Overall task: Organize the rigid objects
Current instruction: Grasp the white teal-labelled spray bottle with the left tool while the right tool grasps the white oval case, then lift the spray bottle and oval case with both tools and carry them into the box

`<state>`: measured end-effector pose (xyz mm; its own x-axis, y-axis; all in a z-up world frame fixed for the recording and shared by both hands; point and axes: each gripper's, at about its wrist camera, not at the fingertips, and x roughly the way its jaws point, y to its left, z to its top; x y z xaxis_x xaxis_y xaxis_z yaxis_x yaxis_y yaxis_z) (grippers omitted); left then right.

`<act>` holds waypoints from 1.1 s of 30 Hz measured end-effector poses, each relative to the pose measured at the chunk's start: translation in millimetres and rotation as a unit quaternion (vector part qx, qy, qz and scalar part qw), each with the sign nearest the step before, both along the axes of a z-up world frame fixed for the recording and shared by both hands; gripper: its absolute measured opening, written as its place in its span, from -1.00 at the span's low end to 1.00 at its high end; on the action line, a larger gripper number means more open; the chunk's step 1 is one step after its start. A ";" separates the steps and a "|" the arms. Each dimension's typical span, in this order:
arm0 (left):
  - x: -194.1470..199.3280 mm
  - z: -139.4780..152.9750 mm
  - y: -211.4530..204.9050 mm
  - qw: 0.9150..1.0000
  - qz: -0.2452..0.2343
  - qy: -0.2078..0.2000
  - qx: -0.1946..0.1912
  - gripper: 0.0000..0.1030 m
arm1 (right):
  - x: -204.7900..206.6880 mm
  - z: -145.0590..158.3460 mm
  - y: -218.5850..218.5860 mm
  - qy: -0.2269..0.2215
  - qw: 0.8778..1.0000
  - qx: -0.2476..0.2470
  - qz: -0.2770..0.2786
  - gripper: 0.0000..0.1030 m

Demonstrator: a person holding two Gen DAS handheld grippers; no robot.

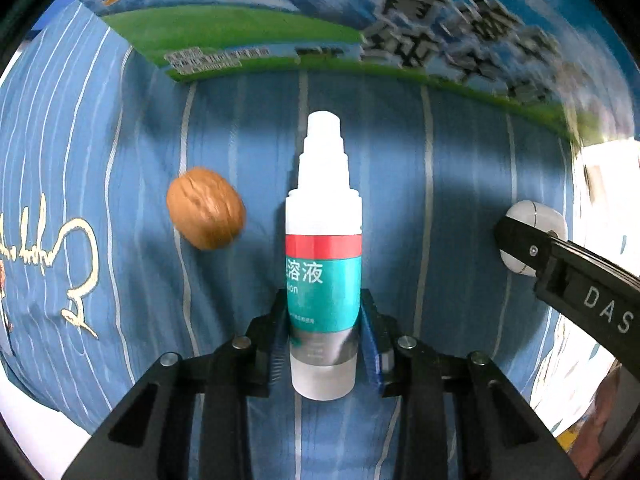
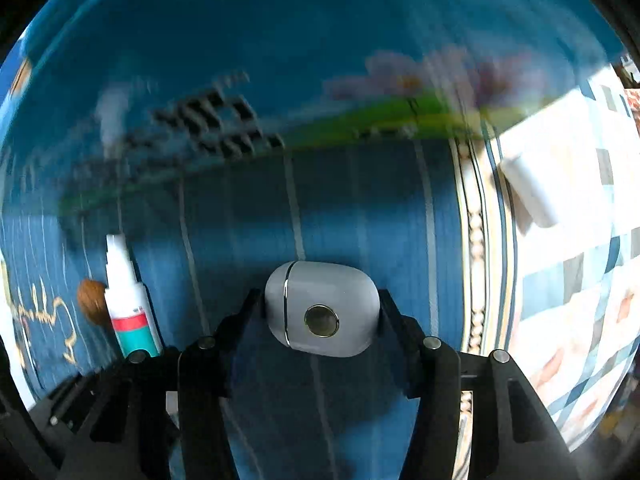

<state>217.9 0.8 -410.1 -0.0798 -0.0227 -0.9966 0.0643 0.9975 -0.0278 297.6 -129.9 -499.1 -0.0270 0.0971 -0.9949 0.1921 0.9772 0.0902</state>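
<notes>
My left gripper [image 1: 324,320] is shut on a white spray bottle [image 1: 324,240] with a red and teal label, held by its lower body, nozzle pointing away. A brown walnut [image 1: 205,208] lies on the blue striped cloth just left of the bottle. My right gripper [image 2: 322,308] is shut on a grey earbud case [image 2: 322,308] with a round button facing me. The right gripper's finger [image 1: 560,264] and the case [image 1: 536,216] show at the right of the left wrist view. The bottle [image 2: 128,300] and walnut [image 2: 91,300] show at the left of the right wrist view.
A large printed carton [image 1: 280,28] with mountain and grass artwork stands just behind the objects. The blue striped cloth [image 1: 440,208] covers the surface. A patchwork quilt [image 2: 580,300] lies to the right, with a white cylinder [image 2: 528,192] on it.
</notes>
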 end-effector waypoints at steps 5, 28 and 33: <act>-45.4 -1.3 -8.9 0.999 -0.031 0.015 -0.003 -0.42 | -34.8 -3.5 -9.6 0.028 1.000 0.001 0.011 0.12; -53.5 -13.7 -38.1 0.999 -0.032 0.032 -0.002 -0.42 | -77.9 -15.2 -4.5 0.079 0.996 -0.031 0.024 0.17; -62.4 -7.4 -38.1 0.999 -0.029 0.019 0.000 -0.42 | -80.2 -13.0 16.7 0.072 0.996 -0.045 0.031 0.15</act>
